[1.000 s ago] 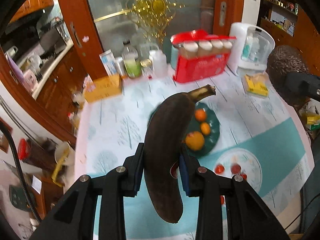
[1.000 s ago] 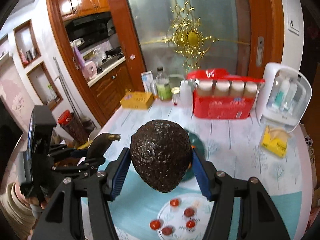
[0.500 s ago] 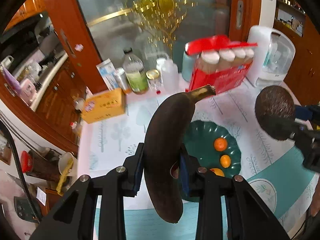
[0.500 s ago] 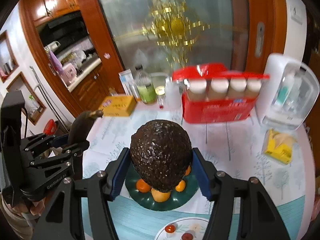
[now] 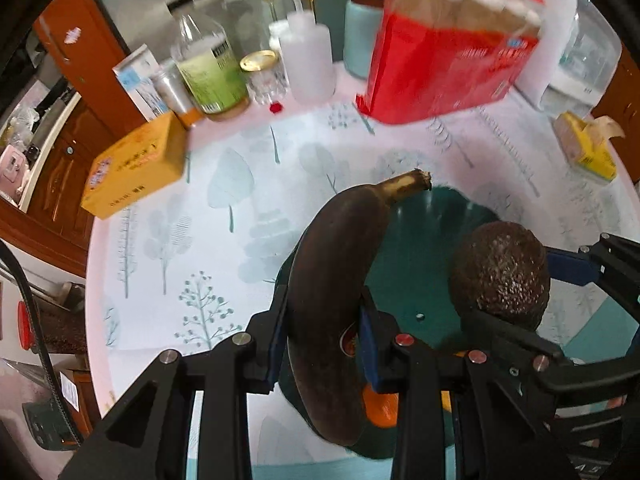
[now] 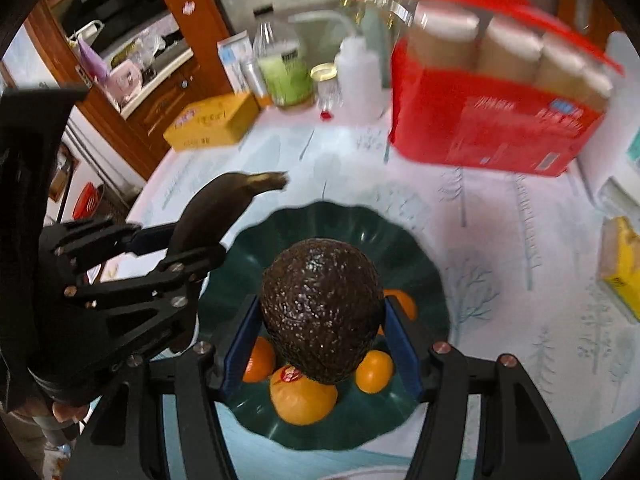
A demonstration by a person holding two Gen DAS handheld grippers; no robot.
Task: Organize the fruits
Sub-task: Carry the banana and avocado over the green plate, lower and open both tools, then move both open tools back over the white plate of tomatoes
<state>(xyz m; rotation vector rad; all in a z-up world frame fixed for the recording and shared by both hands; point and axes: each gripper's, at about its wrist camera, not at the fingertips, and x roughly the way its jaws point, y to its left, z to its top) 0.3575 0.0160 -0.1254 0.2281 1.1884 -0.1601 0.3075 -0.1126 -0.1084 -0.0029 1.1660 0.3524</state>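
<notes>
Two loads hang over the scalloped dark-green plate (image 6: 416,248): left gripper (image 5: 322,334) clamps a blackened banana (image 5: 336,264), right gripper (image 6: 322,340) a pebbly dark avocado (image 6: 320,312); each should lower onto bare plate beside the oranges (image 6: 302,398).

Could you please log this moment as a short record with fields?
left gripper: shut on banana, stem pointing away
right gripper: shut on avocado
plate: dark green, under both fruits
on plate: oranges, at least four, at the near side
table back: red box, yellow box, bottles
image: background blurred
</notes>
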